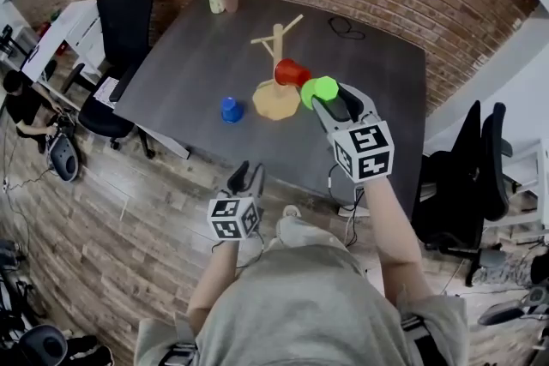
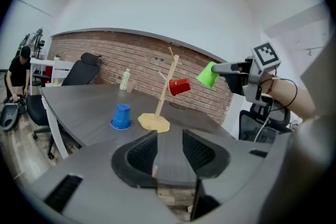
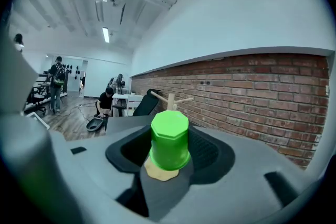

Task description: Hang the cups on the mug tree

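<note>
The green cup (image 1: 322, 89) is being pinched between the fingers (image 3: 210, 150) of the right gripper (image 1: 330, 103) and carried in the air just beside the mug tree (image 1: 276, 43). It's right next to the red cup (image 1: 290, 72), which is sitting on a peg. The blue cup (image 1: 230, 109) is being left upside down on the tabletop (image 1: 189, 64) by the base. The left gripper (image 1: 247, 176) is being held back, fingers spread, nothing in them. Best bet imo: the cup's open end is being lined up with a free peg and eased on slowly, so the red one isn't getting bumped.
</note>
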Demonstrator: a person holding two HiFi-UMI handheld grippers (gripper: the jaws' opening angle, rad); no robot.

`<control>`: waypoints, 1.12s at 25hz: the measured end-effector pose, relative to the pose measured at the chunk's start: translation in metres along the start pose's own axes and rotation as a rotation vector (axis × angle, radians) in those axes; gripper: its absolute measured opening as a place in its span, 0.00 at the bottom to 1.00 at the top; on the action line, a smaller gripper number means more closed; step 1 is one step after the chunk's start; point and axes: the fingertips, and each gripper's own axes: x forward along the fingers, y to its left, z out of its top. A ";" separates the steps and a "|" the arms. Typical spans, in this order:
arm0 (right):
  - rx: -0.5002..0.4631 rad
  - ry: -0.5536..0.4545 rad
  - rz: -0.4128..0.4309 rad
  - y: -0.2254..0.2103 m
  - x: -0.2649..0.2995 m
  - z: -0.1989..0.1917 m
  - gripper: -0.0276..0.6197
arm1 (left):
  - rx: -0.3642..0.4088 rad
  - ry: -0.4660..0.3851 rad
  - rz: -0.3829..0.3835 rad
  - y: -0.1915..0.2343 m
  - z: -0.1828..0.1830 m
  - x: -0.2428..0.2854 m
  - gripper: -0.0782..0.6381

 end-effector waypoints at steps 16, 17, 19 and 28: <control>-0.028 -0.090 0.043 -0.063 0.054 0.080 0.38 | 0.013 -0.014 0.015 0.003 0.036 0.050 0.33; -0.027 -0.093 0.047 -0.065 0.058 0.083 0.38 | 0.011 -0.012 0.017 0.003 0.037 0.052 0.33; -0.033 -0.097 0.052 -0.067 0.065 0.089 0.38 | 0.008 -0.012 0.021 0.005 0.039 0.054 0.33; -0.032 -0.105 0.084 -0.073 0.091 0.104 0.38 | 0.004 -0.015 0.050 0.014 0.045 0.060 0.33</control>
